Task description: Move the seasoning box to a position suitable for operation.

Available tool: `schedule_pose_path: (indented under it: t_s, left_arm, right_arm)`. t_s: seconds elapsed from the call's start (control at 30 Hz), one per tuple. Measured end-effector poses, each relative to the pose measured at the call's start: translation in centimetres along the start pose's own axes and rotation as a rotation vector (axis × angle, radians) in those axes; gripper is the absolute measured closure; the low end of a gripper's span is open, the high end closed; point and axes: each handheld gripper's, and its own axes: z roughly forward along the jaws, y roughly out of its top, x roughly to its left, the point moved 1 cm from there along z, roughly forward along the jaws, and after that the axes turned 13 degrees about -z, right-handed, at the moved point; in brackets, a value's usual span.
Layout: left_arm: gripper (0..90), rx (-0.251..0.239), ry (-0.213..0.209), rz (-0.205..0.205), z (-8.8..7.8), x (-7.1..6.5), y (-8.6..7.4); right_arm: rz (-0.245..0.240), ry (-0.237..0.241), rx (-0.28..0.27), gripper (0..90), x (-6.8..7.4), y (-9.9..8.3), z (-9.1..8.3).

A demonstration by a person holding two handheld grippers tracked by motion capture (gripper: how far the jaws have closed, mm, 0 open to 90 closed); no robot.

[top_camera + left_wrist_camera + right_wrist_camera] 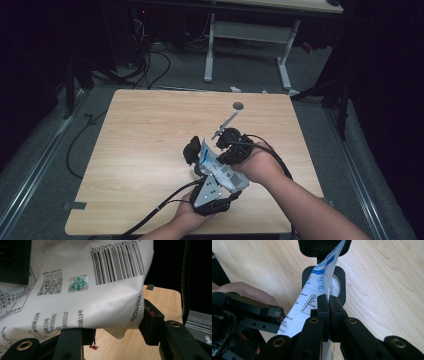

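Near the surface's (150, 130) front edge, the left hand (187, 216) reaches in, its left gripper (113, 333) spread around the lower end of a white packet (220, 170). Just beyond, the right hand (260, 162) angles in from the right, its right gripper (328, 305) pinching the packet's edge above the surface.
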Motion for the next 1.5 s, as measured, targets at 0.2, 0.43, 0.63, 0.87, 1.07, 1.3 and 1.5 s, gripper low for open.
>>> schedule_pose_path:
  t_s: [0.2, 0.43, 0.63, 0.87, 1.07, 1.3, 1.5]
  left_arm:
    - [54.1, 0.003, 0.0, -0.007, 0.1, 0.1, 0.0]
    - [53.9, 0.001, 0.005, -0.015, 0.2, 0.1, 0.1]
    - [53.9, -0.004, 0.003, -0.018, 0.3, 0.1, 0.1]
    - [53.9, -0.003, 0.011, -0.012, 0.3, 0.2, -0.1]
    - [54.1, 0.0, 0.012, -0.008, 0.3, 0.2, -0.3]
    - [54.7, 0.005, 0.019, 0.0, 0.3, 0.2, -0.7]
    - [54.8, 0.011, 0.021, 0.008, 0.3, 0.3, -1.0]
  right_arm:
    - [0.01, 0.003, -0.006, 89.3, -0.2, -0.2, 0.1]
    - [0.003, 0.0, -0.007, 89.3, -0.3, 0.0, 0.3]
    - [0.011, 0.002, -0.002, 89.3, -0.4, -0.1, 0.3]
    - [0.008, 0.001, -0.01, 89.3, -0.5, -0.1, 0.3]
    - [0.015, -0.002, -0.008, 89.3, -0.3, -0.2, 0.1]
    - [0.012, -0.007, -0.009, 89.3, -0.2, -0.5, -0.1]
    - [0.015, -0.008, -0.006, 89.3, -0.1, -0.8, -0.2]
